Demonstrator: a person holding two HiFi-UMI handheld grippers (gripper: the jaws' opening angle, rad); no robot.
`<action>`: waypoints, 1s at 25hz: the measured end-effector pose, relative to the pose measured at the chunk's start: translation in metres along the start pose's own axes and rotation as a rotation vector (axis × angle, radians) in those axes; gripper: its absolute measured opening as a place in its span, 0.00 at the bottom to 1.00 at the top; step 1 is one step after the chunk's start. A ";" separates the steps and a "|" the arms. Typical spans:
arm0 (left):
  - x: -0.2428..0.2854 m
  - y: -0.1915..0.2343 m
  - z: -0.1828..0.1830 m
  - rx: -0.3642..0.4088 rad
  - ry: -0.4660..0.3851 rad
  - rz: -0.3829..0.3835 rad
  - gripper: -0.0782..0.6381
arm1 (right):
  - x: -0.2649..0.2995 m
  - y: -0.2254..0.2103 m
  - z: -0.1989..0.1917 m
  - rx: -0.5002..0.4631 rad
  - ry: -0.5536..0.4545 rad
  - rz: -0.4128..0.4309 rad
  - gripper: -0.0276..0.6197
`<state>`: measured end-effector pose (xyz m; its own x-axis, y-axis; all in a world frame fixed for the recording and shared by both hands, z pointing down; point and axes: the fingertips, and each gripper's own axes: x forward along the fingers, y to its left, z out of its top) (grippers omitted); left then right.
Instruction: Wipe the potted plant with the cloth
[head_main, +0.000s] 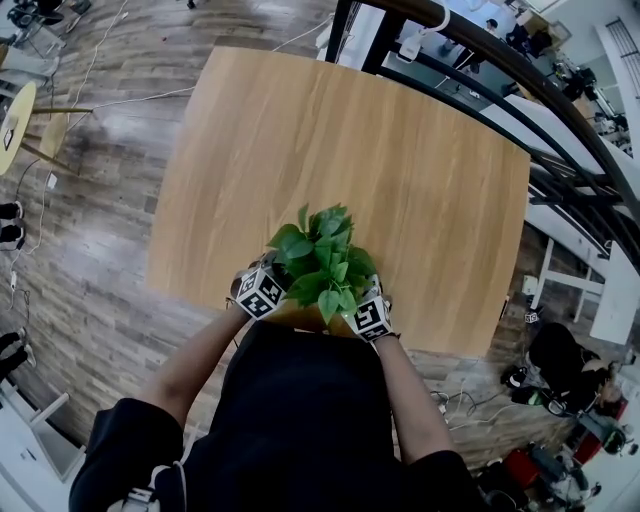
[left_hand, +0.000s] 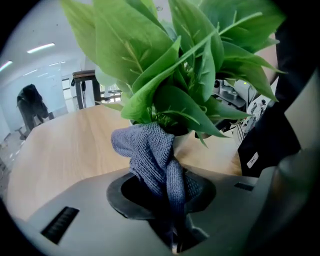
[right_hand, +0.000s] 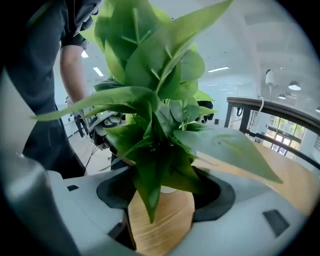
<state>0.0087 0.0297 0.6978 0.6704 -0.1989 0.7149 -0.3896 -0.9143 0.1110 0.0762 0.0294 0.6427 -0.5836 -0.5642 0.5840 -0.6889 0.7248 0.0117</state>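
Observation:
A leafy green plant (head_main: 320, 260) in a wood-grain pot (head_main: 300, 317) stands close to the near edge of the light wooden table (head_main: 400, 180). My left gripper (head_main: 283, 287) is at the plant's left side, shut on a blue-grey cloth (left_hand: 150, 155). The bunched cloth reaches up to the pot's rim under the leaves (left_hand: 185, 75). My right gripper (head_main: 350, 302) is at the plant's right side. In the right gripper view the pot (right_hand: 160, 222) sits deep between the wide jaws of that gripper (right_hand: 161, 202), with a dark gap at its left side. Leaves (right_hand: 160, 100) fill most of that view.
The table's near edge (head_main: 440, 350) lies just in front of my body. A black railing (head_main: 480, 60) runs past the table's far right corner. Wooden floor with cables surrounds the table. A person (left_hand: 30, 105) stands far off in the left gripper view.

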 end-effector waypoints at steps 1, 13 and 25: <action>0.001 0.000 0.001 0.007 0.002 -0.003 0.30 | 0.002 -0.001 -0.002 0.018 -0.001 -0.006 0.49; 0.001 -0.036 0.007 -0.002 -0.016 -0.094 0.30 | 0.006 0.000 -0.003 0.139 -0.013 -0.044 0.49; -0.008 0.008 0.002 -0.048 -0.024 0.019 0.30 | -0.005 0.013 -0.015 0.133 0.004 -0.006 0.49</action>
<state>0.0016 0.0237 0.6919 0.6777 -0.2249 0.7001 -0.4319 -0.8923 0.1314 0.0769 0.0482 0.6523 -0.5776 -0.5669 0.5874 -0.7436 0.6622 -0.0922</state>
